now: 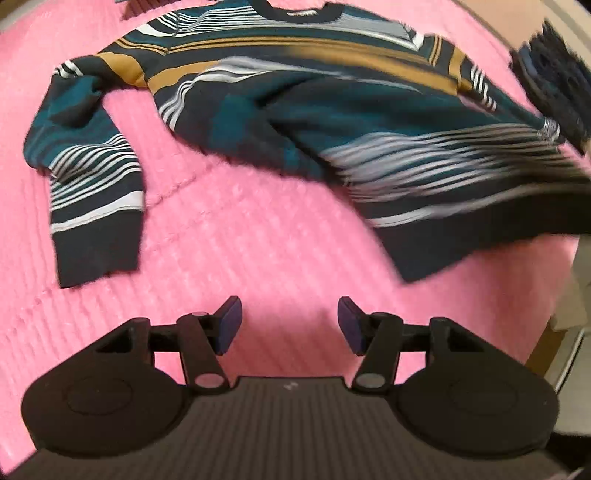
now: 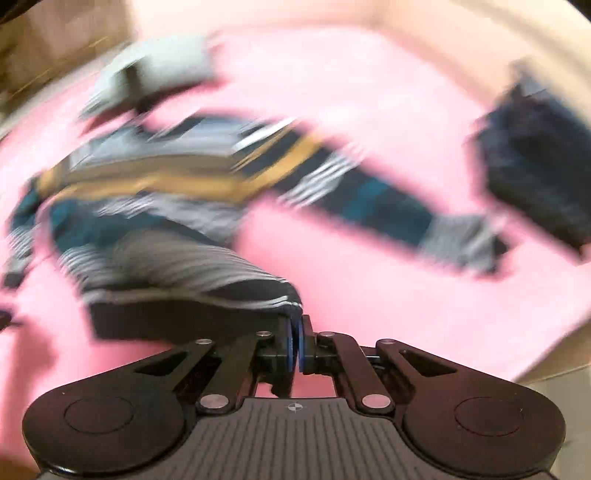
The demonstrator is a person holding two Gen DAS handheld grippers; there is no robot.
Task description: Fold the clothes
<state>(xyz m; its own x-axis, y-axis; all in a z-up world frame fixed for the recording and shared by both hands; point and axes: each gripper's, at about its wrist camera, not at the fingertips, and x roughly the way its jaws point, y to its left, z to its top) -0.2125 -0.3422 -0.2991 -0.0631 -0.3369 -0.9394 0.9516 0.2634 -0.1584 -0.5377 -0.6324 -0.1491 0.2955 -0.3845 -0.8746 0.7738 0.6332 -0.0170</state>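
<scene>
Lying collar toward frame top, sweater (image 1: pixel 295 110) spanned pink mat (image 1: pixel 240 240); hem right blurred. Right gripper (image 2: pixel 295 339) clenched hem; left gripper (image 1: pixel 290 325) released, empty.

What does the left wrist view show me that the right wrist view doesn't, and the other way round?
Left wrist only: the open left hand-held gripper above bare pink mat, holding nothing, plus the striped sweater's collar and its sleeve lying flat.

Right wrist only: the right hand-held gripper shut on the sweater's hem corner, and a grey folded item at the far side. This view is heavily motion-blurred.

Both: the striped sweater, the pink mat and a dark garment at the right edge.
</scene>
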